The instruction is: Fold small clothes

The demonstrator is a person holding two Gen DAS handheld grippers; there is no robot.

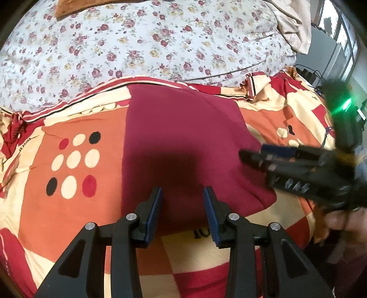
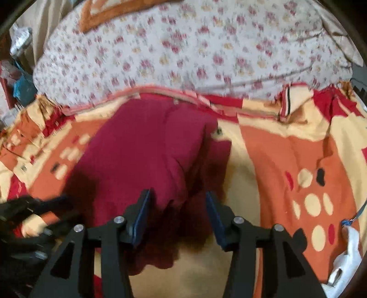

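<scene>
Maroon garment, floral quilt

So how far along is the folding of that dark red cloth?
The dark red garment already lies as a neat rectangle on the orange patterned bedsheet. Both the left gripper and right gripper hover open, holding nothing. Perhaps another fold remains.

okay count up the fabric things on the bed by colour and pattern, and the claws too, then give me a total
Maroon garment: 1
Orange, red and cream patterned bedsheet: 1
White floral quilt: 1
Brown cloth at the top edge: 1
Beige cloth at the far right corner: 1
Claws: 2, left claw and right claw, both open
Total: 7
</scene>
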